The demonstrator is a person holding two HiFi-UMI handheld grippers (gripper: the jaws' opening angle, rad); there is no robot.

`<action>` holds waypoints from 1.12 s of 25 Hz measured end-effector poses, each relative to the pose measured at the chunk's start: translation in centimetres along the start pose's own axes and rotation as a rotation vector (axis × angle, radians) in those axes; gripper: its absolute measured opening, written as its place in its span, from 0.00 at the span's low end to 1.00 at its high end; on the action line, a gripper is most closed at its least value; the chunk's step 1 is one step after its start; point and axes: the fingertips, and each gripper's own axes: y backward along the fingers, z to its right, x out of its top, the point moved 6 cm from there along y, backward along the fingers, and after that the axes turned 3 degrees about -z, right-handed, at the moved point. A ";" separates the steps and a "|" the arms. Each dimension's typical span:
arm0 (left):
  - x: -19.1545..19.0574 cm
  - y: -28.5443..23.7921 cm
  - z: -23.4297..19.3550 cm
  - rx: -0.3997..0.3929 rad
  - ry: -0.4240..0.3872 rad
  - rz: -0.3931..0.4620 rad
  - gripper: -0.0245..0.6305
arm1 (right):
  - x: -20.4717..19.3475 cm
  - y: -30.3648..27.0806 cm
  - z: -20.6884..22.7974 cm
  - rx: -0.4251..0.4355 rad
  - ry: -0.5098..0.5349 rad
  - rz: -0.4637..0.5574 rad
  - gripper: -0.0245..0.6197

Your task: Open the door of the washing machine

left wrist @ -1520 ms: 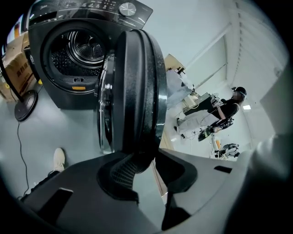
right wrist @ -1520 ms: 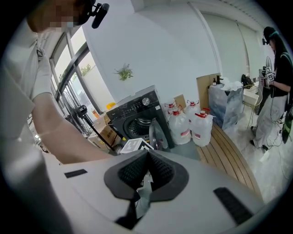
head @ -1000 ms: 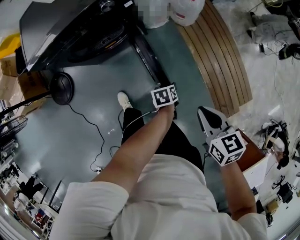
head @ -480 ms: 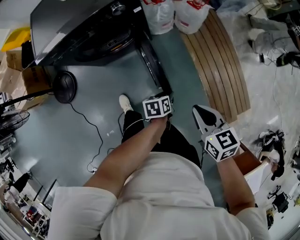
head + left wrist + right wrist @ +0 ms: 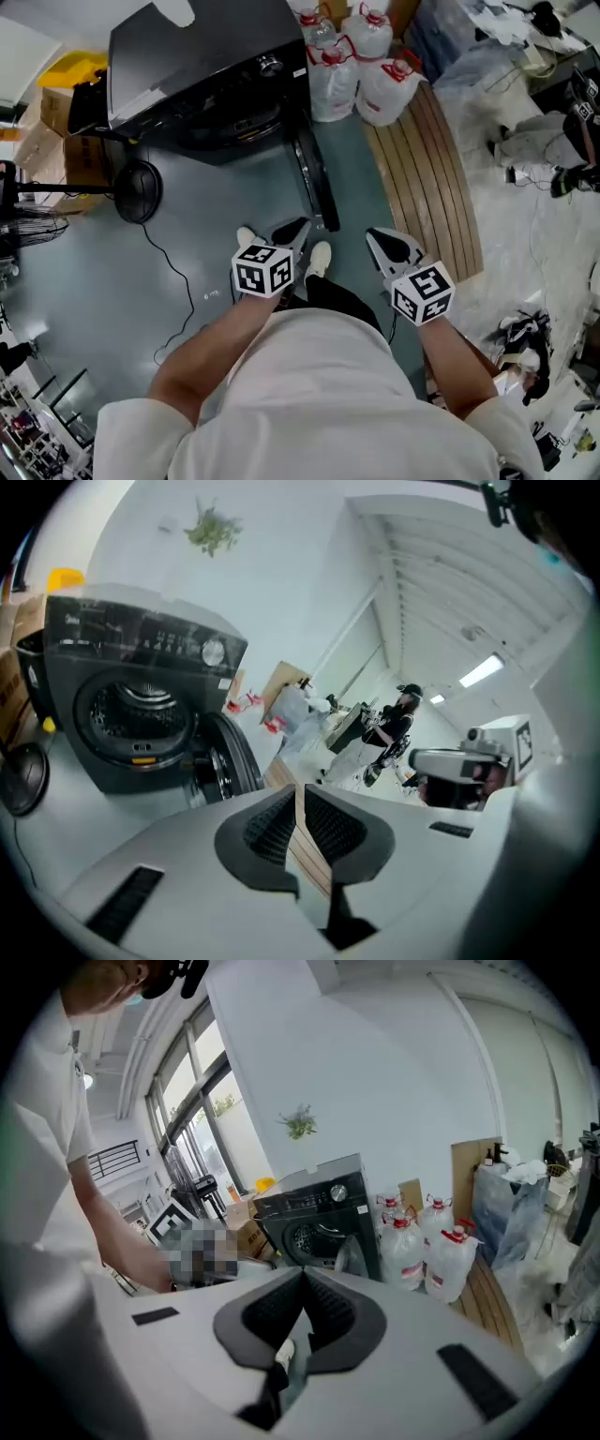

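The dark washing machine point(image 5: 206, 66) stands at the top of the head view, its drum facing me. Its round door point(image 5: 314, 183) hangs swung out to the right, edge-on. The left gripper view shows the machine point(image 5: 141, 714) with the door point(image 5: 230, 757) standing open beside the drum. My left gripper point(image 5: 292, 228) hovers above the floor, short of the door. Its jaws are closing, the pads are almost together, and nothing is between them point(image 5: 300, 794). My right gripper point(image 5: 375, 236) is level with it on the right, shut and empty point(image 5: 303, 1279).
Several large water jugs point(image 5: 361, 66) stand right of the machine, by a curved wooden slat platform point(image 5: 431, 169). A black fan point(image 5: 139, 192) with a trailing cable and cardboard boxes point(image 5: 66, 141) lie left. My white shoe point(image 5: 319, 258) is below the door. Clutter fills the right side.
The left gripper has drawn back from the door's edge toward my body and risen, and its jaws have come together. The right gripper shifted a little. More of the machine shows now.
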 end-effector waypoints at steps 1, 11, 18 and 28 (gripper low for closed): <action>0.8 1.5 0.3 -0.004 -0.026 0.028 0.09 | 0.5 0.0 -0.2 0.013 0.012 0.005 0.05; 3.7 14.4 1.6 0.019 -0.165 0.215 0.06 | 5.0 -0.4 -4.5 0.164 0.142 0.044 0.05; 3.2 16.9 2.3 0.034 -0.202 0.262 0.06 | 6.5 -0.7 -6.6 0.218 0.216 0.048 0.05; 2.5 17.9 1.8 0.044 -0.185 0.281 0.06 | 5.7 -0.7 -8.0 0.229 0.228 0.038 0.05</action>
